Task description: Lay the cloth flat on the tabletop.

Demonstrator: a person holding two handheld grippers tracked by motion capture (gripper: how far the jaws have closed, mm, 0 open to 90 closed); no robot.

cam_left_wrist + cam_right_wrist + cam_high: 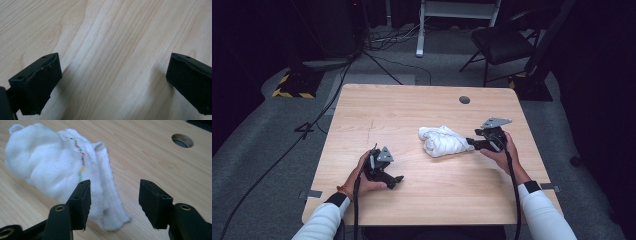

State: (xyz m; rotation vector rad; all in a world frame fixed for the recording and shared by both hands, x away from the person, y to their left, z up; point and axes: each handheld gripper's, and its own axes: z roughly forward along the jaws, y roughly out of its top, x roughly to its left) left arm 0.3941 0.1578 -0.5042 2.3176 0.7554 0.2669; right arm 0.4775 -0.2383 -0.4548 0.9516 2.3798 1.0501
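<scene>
A crumpled white cloth (443,140) lies near the middle of the wooden table (412,110). In the right gripper view the cloth (55,167) shows a line of coloured stitching, and its near end lies partly between the jaws. My right gripper (476,144) stands open at the cloth's right end; whether a jaw touches the cloth I cannot tell. Its jaws (114,202) are apart, the left one over the fabric. My left gripper (396,181) rests near the table's front left, held by a hand, open over bare wood (112,62).
A round cable hole (464,100) sits in the table at the back right, also in the right gripper view (182,140). Behind the table stand a dark chair (504,45) and a white frame (457,15). Cables trail across the grey floor on the left.
</scene>
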